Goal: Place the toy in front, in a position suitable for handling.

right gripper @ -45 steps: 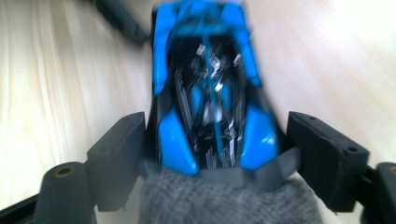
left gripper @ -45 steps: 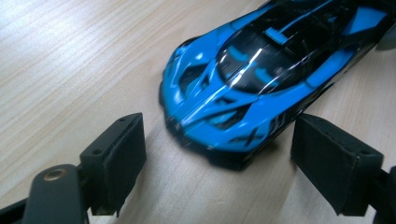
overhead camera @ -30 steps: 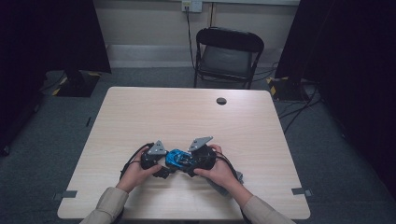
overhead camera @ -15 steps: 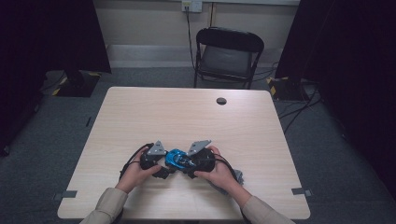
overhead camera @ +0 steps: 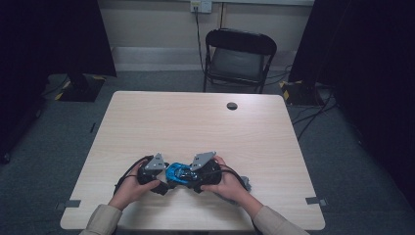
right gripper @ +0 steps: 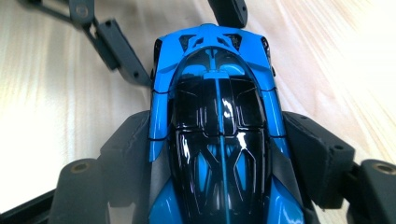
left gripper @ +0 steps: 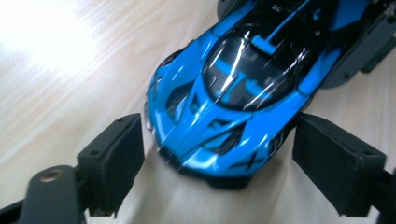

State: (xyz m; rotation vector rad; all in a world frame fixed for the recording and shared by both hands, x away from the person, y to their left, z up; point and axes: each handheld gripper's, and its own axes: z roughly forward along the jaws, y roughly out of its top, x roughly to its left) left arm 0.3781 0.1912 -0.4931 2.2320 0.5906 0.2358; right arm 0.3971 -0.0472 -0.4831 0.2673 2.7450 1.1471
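The left gripper (left gripper: 219, 154) has just been opening its jaws: its two pads now stand clear on either side of the toy car's (left gripper: 233, 88) nose, with worktop (left gripper: 60, 84) showing between pad and bodywork. Against the frame from a second ago, this gripper has also slid a little to the left, away from the car. The right gripper (right gripper: 219, 163) has its jaws closed on the car's flanks, the pads pressed against both sides, though the very tips are hard to make out. The car sits low at the near middle of the worktop (overhead camera: 195, 122), between the two hands. This looks like a handover, with the car now carried by the right gripper alone.
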